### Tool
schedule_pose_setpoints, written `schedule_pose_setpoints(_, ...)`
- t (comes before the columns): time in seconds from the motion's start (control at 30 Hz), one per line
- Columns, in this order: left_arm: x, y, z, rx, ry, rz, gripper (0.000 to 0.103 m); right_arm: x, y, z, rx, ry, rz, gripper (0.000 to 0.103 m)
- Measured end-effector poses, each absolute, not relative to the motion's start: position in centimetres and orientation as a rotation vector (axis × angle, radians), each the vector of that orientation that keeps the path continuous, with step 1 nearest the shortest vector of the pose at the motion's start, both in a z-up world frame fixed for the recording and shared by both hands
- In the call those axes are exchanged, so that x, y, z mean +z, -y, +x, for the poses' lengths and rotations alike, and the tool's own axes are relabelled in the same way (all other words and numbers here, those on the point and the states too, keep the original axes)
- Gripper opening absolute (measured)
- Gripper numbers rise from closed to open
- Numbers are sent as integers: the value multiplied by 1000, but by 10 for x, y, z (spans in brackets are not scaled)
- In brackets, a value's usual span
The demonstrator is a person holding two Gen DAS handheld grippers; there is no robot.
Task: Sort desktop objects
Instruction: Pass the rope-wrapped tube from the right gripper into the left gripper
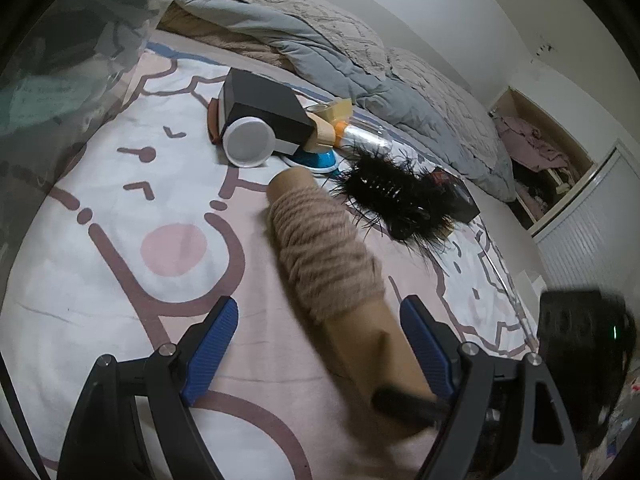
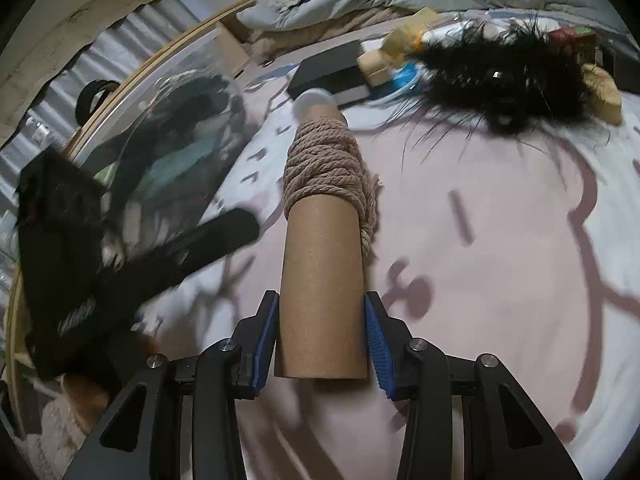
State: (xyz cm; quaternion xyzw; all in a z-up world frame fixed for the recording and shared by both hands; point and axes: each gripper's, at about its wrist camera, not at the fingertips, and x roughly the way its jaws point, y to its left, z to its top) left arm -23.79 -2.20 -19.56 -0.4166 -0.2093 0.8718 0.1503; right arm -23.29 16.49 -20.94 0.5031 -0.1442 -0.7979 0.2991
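Right gripper (image 2: 320,344) clamps brown cardboard tube wound with beige rope (image 2: 324,264), long axis running forward along fingers; left gripper (image 1: 320,344) gapes empty.

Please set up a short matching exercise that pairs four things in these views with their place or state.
Column one:
1. rope spool
2. left tongs
3. black box
4. feathery black hair clip

Column two:
a. open, holding nothing
b. lying right of the spool's far end, in the left wrist view
c. clamped at its bare cardboard end by the right tongs
d. resting in the far clutter with a white round lid in front of it

Pairs: 1-c, 2-a, 3-d, 4-b
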Motion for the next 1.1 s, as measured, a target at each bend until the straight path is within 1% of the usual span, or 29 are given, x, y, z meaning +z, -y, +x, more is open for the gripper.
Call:
schedule_pose_setpoints(0.17,-197,26,-239,2493,638,-1202,83,-211,-152,-210,-2065,389,1346,43)
schedule_pose_setpoints(0.33,-196,24,-238,2500,614,-1213,83,-210,-140,-194,-2017,345,1337,44)
schedule_pose_setpoints(0.43,-197,24,-237,2505,587,-1243,83,-204,-142,-193,-1981,369,1292,46)
schedule_pose_setpoints(0.5,-199,23,-236,2511,564,-1261,83,-201,-142,-193,-1918,395,1267,53)
schedule_pose_setpoints(0.53,-200,23,-236,2515,551,-1275,83,-199,-141,-192,-1894,401,1251,63)
schedule_pose_setpoints(0.57,-202,23,-236,2514,548,-1282,83,-196,-141,-190,-1888,392,1230,68)
schedule_pose_setpoints(0.67,-204,24,-237,2515,542,-1308,83,-184,-149,-190,-1938,357,1183,68)
schedule_pose_setpoints(0.87,-211,25,-238,2544,476,-1385,83,-180,-207,-218,-2134,502,1176,68)
schedule_pose_setpoints(1.0,-215,25,-238,2551,455,-1415,83,-186,-247,-240,-2225,656,1191,68)
schedule_pose_setpoints(1.1,-217,23,-239,2558,439,-1426,83,-194,-269,-260,-2230,806,1185,68)
